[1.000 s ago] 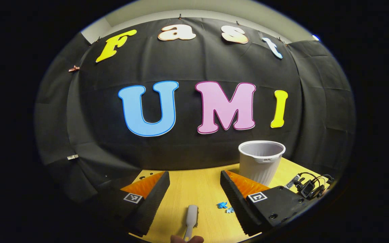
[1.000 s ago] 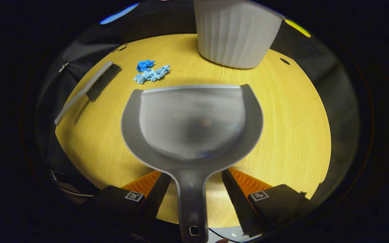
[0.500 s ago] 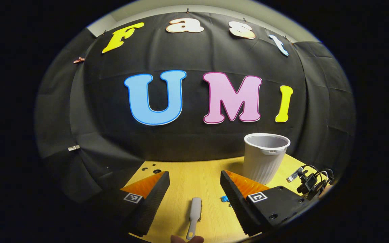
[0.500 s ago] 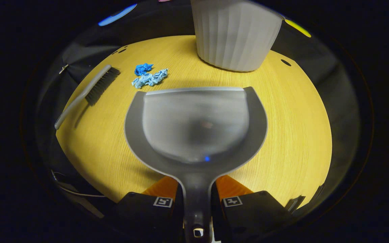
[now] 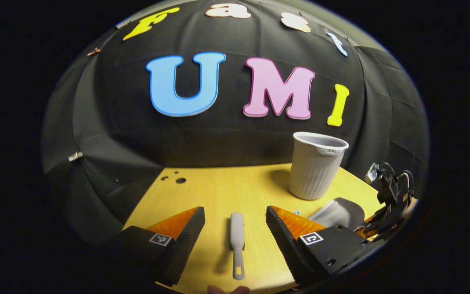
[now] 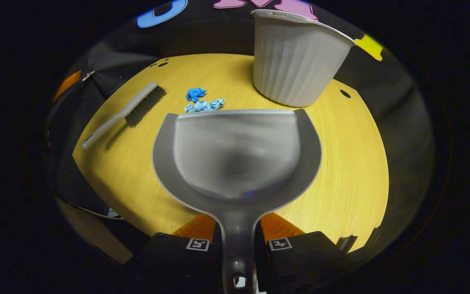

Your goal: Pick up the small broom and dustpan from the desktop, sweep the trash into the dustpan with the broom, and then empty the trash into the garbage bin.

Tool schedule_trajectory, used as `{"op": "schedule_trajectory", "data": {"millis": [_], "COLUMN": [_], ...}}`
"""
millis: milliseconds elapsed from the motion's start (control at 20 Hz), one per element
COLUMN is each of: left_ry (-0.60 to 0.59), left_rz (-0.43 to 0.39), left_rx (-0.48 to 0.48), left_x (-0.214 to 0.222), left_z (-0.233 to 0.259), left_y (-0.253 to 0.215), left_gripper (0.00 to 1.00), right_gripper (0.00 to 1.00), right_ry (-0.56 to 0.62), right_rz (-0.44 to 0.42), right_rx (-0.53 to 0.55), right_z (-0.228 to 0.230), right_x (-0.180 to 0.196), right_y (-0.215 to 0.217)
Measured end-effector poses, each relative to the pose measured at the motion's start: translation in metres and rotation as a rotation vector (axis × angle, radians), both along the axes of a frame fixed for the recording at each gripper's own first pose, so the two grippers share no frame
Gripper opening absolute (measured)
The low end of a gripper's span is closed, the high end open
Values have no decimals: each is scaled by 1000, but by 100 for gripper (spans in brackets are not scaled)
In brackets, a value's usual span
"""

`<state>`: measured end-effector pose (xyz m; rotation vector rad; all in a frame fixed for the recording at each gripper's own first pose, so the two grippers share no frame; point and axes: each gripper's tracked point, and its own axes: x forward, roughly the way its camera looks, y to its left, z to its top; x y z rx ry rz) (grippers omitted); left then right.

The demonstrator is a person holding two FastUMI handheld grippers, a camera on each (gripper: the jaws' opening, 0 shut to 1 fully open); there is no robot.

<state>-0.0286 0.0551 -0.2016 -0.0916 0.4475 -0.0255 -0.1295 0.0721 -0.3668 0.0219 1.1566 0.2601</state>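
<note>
The right gripper (image 6: 237, 241) is clenched on the handle of the grey dustpan (image 6: 237, 157), whose front lip sits just short of the blue paper scraps (image 6: 202, 102) near the table's (image 6: 357, 163) far edge. The left gripper (image 5: 235, 228) hangs released over the small broom (image 5: 237, 241) — fingers spread either side, apart from it. The ribbed bin (image 6: 296, 61) stands toward the table's far right corner.
</note>
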Motion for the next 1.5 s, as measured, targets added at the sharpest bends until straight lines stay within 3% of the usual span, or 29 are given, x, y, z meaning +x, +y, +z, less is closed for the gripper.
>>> {"op": "schedule_trajectory", "data": {"millis": [250,350,450,550,600,650,700,950,1350,1400,1450,1500], "left_ry": [215,300,389,477,518,551,573,683,765,768,771,782], "left_rz": [22,36,34,26,16,9,7,2,11,14,22,26], "left_rx": [-110,-150,-181,-183,-178,-171,-172,-178,-120,-107,-82,-56], "left_x": [-5,-6,-9,-13,-14,-14,-12,-5,-4,-4,-3,-4], "left_z": [-70,-94,-118,-140,-151,-158,-165,-192,-216,-218,-218,-222], "left_y": [1,-2,-11,-17,-20,-21,-22,-32,-31,-30,-26,-22], "left_gripper": [98,90,95,95,88,88,94,92,75,70,48,45], "right_gripper": [37,37,37,37,37,37,37,37,37,37,37,37], "right_ry": [-14,-14,-5,4,6,7,8,18,29,32,37,42], "right_rz": [11,37,58,69,73,77,84,136,201,206,211,217], "right_rx": [17,9,2,6,9,13,15,12,31,34,39,43], "right_z": [15,14,11,9,8,8,7,-1,-12,-12,-11,-12], "right_x": [0,0,0,-1,0,1,0,2,6,5,5,4], "right_y": [1,-3,-5,-7,-8,-9,-10,-12,-5,-5,-6,-7]}}
